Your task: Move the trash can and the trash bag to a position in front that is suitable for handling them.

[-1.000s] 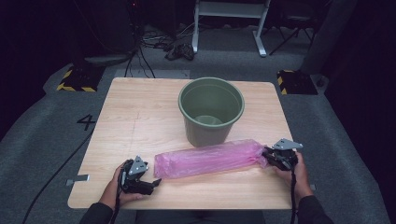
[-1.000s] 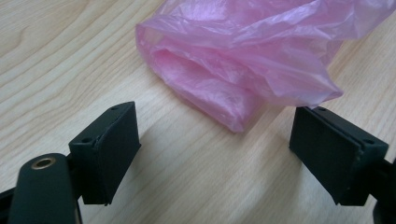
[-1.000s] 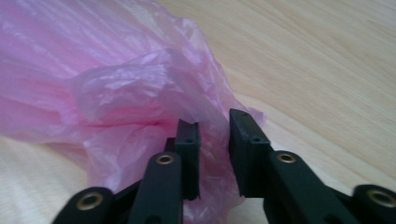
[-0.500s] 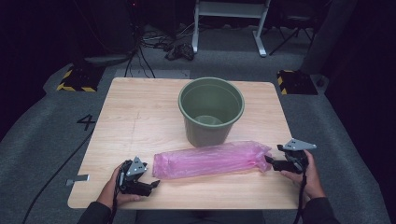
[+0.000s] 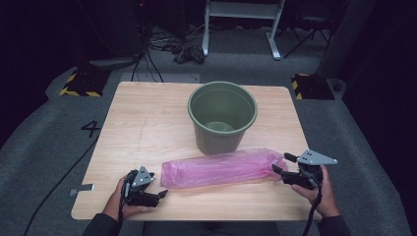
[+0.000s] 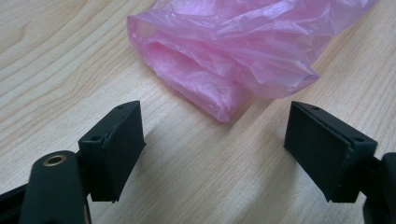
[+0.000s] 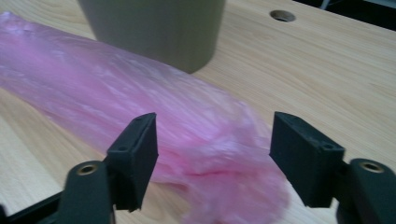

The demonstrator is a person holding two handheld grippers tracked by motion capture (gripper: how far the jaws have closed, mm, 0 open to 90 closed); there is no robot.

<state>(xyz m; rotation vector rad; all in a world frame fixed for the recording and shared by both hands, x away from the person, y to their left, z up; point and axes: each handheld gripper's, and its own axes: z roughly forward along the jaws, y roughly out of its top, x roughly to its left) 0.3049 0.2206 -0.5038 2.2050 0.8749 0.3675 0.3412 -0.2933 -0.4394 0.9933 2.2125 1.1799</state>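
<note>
Pink plastic bag (image 5: 223,168) lies long and crumpled across the near half of the tabletop (image 5: 147,123), a thin, glossy, see-through film bunched into a rough tube. From the high view, it stretches between the two hands, just in front of a green bucket (image 5: 222,117), round, matt, tapering toward its base. The tabletop is pale wood grain with rounded corners. Left tool (image 5: 158,195) sits low near the bag's left end, black, with a grey three-cornered plate on top. Right tool (image 5: 282,163) is at the bag's right end, jaws apart around the tip of the film; whether the pads touch it is hard to make out from up here. A dark "4" (image 5: 91,129) is marked on the grey floor left of the tabletop. The background is dark, with cables and a stand's legs only dimly seen.

Over to the left gripper view: the left tool (image 6: 215,140) stands wide open, flat black pads with nothing between them, the bag (image 6: 233,56) just ahead, its folded mouth wrinkled and shiny, its far end cut off by the frame.

Right gripper view now, and it's blurred: the right tool (image 7: 214,154) has just been opening then easing in, jaws apart, with the bag's (image 7: 140,116) soft end between them, not pinched. The bucket (image 7: 154,28) is cut off at the top; a round hole (image 7: 282,15) shows in the wood.
</note>
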